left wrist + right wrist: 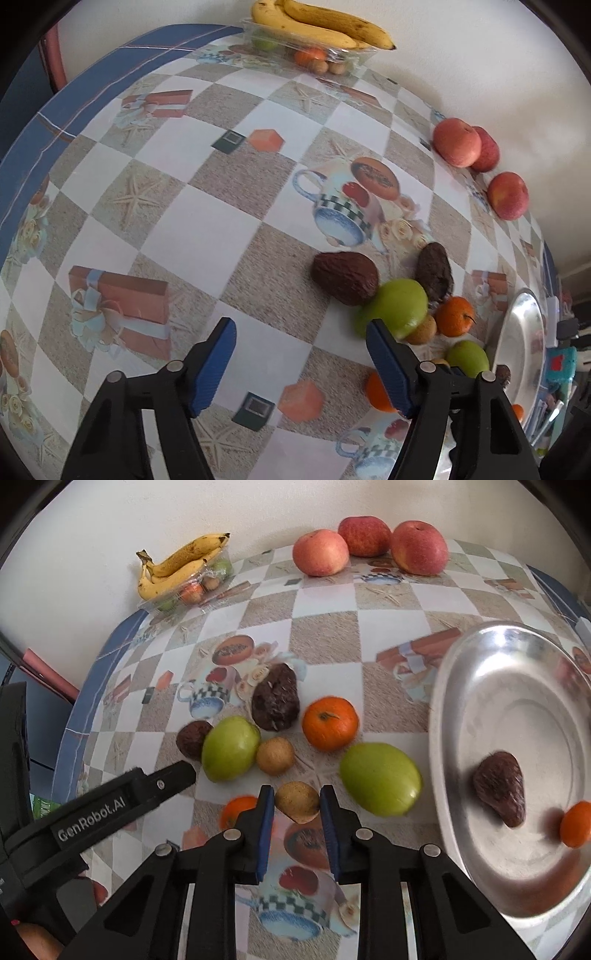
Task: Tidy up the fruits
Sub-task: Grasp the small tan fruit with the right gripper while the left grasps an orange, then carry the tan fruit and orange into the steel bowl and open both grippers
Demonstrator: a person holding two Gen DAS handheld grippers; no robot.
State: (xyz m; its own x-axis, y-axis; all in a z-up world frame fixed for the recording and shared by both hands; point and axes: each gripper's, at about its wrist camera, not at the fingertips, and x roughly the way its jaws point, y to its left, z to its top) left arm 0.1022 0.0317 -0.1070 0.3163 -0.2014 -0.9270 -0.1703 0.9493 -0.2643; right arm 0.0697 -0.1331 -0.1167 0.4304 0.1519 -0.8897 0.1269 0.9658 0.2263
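Note:
My right gripper point(297, 803) is shut on a small brown fruit point(297, 800), its blue pads touching both sides just above the tablecloth. Around it lie two green apples point(231, 747) point(380, 779), mandarins point(330, 723) point(236, 810), a second small brown fruit point(275, 755) and two dark wrinkled fruits point(275, 698) point(192, 738). The metal plate point(461, 686) at the right holds a dark fruit point(500, 788) and a mandarin point(576, 823). My left gripper point(301, 328) is open and holds nothing, its right finger beside a green apple point(395, 308).
Three red apples point(364, 535) stand in a row along the wall at the back. Bananas point(177, 568) lie on a clear tray of fruit in the far left corner. The left half of the patterned tablecloth point(166, 206) bears no fruit; its blue border marks the table edge.

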